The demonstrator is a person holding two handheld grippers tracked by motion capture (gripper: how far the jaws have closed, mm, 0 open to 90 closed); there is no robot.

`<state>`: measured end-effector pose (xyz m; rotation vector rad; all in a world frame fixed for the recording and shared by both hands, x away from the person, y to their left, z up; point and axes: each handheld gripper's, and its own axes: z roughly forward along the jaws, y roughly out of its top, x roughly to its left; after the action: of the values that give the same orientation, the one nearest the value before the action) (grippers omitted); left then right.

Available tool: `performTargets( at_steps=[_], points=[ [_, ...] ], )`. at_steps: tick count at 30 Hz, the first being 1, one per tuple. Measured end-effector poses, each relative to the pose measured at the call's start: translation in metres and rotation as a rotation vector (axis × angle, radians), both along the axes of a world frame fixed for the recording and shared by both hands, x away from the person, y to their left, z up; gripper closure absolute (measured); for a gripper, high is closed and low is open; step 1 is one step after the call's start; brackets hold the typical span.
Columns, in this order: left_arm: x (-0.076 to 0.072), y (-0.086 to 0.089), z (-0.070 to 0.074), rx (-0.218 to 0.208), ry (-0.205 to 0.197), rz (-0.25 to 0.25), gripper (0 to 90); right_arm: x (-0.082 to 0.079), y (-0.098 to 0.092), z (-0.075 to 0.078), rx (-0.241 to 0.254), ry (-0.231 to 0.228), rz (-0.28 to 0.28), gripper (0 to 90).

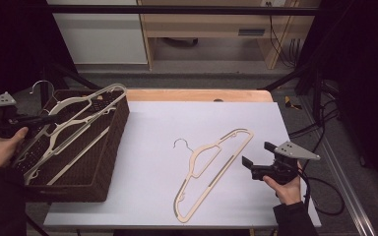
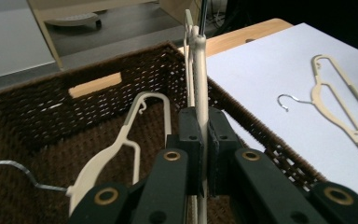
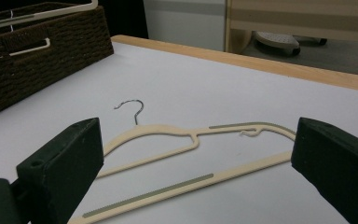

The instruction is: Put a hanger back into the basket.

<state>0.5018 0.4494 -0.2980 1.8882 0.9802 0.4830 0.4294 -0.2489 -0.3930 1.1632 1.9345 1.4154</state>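
Note:
My left gripper is shut on the bar of a cream plastic hanger, which rests tilted across the brown wicker basket at the table's left. In the left gripper view the jaws pinch that hanger edge-on. A second cream hanger lies inside the basket. A third cream hanger with a metal hook lies flat on the white sheet. My right gripper stands open just right of it; in the right gripper view the wide jaws frame this hanger without touching it.
The white sheet covers most of the table, with a wooden edge along the back. Wooden shelving stands beyond the table. Cables trail off the right side.

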Motion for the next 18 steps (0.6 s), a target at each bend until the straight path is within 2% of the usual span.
performTargets(
  at_steps=[3, 9, 14, 18],
  points=[
    [-0.002, 0.009, -0.003, -0.011, 0.001, 0.019, 86.2, 0.001, 0.000, -0.001, -0.008, -0.004, 0.008, 2.7],
    [-0.005, 0.017, -0.012, 0.004, 0.031, 0.045, 86.3, 0.001, -0.001, -0.001, -0.017, -0.009, 0.014, 2.7],
    [-0.005, 0.014, -0.021, -0.009, 0.049, 0.050, 86.3, 0.001, -0.001, -0.001, -0.018, -0.009, 0.016, 2.7],
    [-0.003, 0.008, -0.035, -0.014, 0.073, 0.056, 86.2, 0.001, -0.001, -0.001, -0.015, -0.009, 0.016, 2.7]
  ],
)
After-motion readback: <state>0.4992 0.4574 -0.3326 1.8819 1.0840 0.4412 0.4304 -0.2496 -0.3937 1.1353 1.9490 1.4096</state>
